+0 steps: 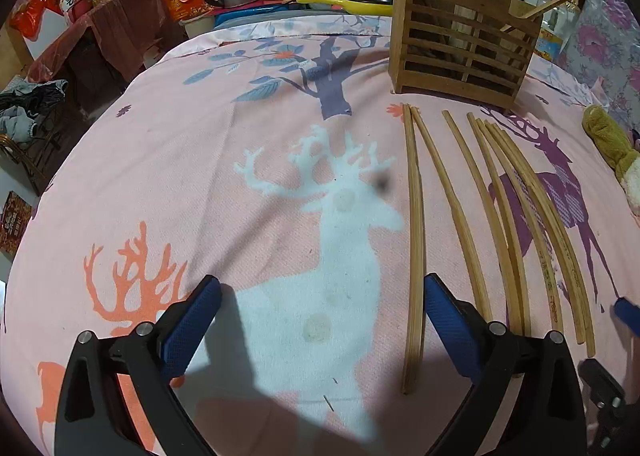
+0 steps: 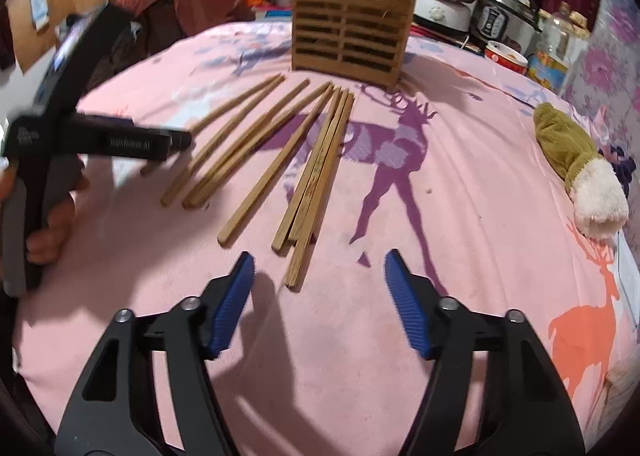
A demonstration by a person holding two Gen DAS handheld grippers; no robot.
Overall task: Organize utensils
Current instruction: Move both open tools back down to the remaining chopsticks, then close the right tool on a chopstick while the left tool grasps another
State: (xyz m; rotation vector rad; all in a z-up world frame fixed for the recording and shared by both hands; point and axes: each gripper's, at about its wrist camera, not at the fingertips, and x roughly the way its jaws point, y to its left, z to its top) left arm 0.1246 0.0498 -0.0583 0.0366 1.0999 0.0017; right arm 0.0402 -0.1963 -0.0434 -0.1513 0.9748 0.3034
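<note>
While both jaws are gaping empty, the left hand-held gripper (image 1: 322, 298) and right hand-held gripper (image 2: 320, 274) are hovering low over the bed (image 1: 200, 159), apparently choosing a pick. Loose chopsticks (image 2: 316, 175) are lying fanned at centre frame, tips facing the slatted wooden holder (image 2: 350, 41) at upper centre, likely their destination.

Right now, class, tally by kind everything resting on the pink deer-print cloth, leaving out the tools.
Loose bamboo chopsticks lying flat: 8
Slatted wooden chopstick holder: 1
Olive-green plush toy with a white end: 1
Total: 10
</note>
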